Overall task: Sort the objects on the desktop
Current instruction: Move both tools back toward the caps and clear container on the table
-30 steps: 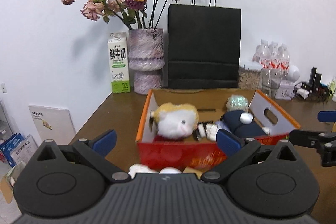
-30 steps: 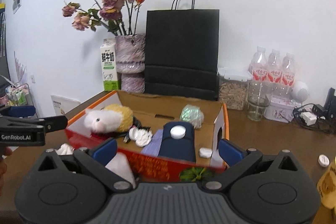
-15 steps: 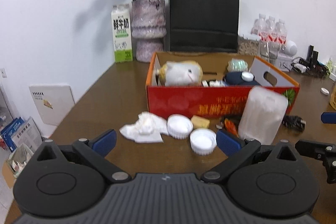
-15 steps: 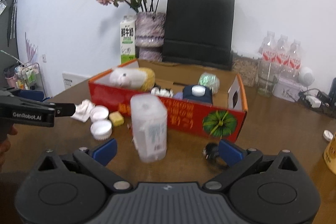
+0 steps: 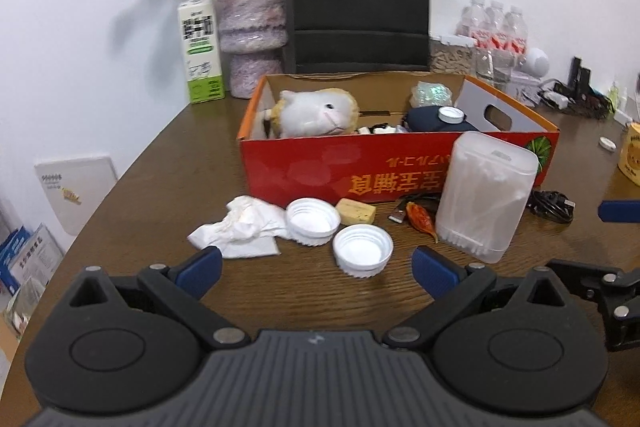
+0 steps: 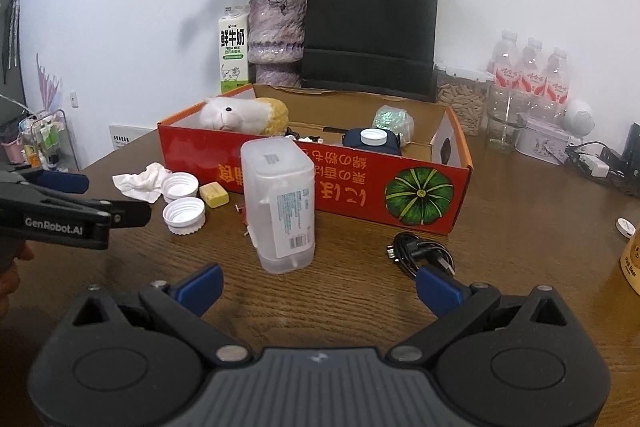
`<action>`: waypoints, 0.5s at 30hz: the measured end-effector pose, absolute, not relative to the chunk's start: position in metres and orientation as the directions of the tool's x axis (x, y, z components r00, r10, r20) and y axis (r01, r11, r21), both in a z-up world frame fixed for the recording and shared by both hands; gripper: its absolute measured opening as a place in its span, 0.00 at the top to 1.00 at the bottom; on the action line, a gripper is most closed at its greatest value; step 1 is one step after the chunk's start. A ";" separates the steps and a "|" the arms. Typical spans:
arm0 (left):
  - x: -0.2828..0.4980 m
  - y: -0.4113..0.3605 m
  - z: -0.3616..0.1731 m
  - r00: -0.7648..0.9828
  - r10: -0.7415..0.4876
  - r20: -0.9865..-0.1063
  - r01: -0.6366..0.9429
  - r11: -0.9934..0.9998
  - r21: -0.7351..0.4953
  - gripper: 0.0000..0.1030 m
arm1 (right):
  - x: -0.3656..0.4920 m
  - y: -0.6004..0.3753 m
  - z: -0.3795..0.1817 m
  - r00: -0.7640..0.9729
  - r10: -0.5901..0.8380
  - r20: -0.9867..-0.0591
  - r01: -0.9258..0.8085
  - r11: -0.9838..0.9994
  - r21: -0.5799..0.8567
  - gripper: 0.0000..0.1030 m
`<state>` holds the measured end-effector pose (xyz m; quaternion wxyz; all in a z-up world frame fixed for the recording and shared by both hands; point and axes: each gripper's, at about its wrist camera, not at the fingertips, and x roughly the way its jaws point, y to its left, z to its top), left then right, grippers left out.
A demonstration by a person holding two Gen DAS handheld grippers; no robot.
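Both grippers spread wide, empty — left gripper, right gripper. Cotton-swab box stands upright on table, just before red carton. Probably light, slick plastic, tippy — pinch across narrow sides, mid-height.

"GenRobot.AI" marks the left tongs; "FRESH MILK" the milk carton.

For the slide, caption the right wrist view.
Open right claw faces a clear cotton-swab box standing before the red cardboard box.
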<state>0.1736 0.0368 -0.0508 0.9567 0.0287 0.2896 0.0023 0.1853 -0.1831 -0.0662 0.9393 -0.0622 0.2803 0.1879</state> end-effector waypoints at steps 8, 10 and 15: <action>0.203 0.020 -0.064 0.800 -0.008 -0.600 0.070 0.994 0.081 0.08 | 0.197 -0.175 -0.070 0.763 0.326 -0.558 -0.403 0.915 -0.016 0.00; 0.208 0.018 -0.067 0.790 -0.018 -0.613 0.085 0.993 0.080 0.14 | 0.201 -0.173 -0.072 0.763 0.322 -0.561 -0.403 0.915 -0.021 0.00; 0.219 0.019 -0.071 0.769 -0.038 -0.639 0.096 0.994 0.057 0.28 | 0.213 -0.168 -0.075 0.765 0.324 -0.557 -0.409 0.912 -0.031 0.01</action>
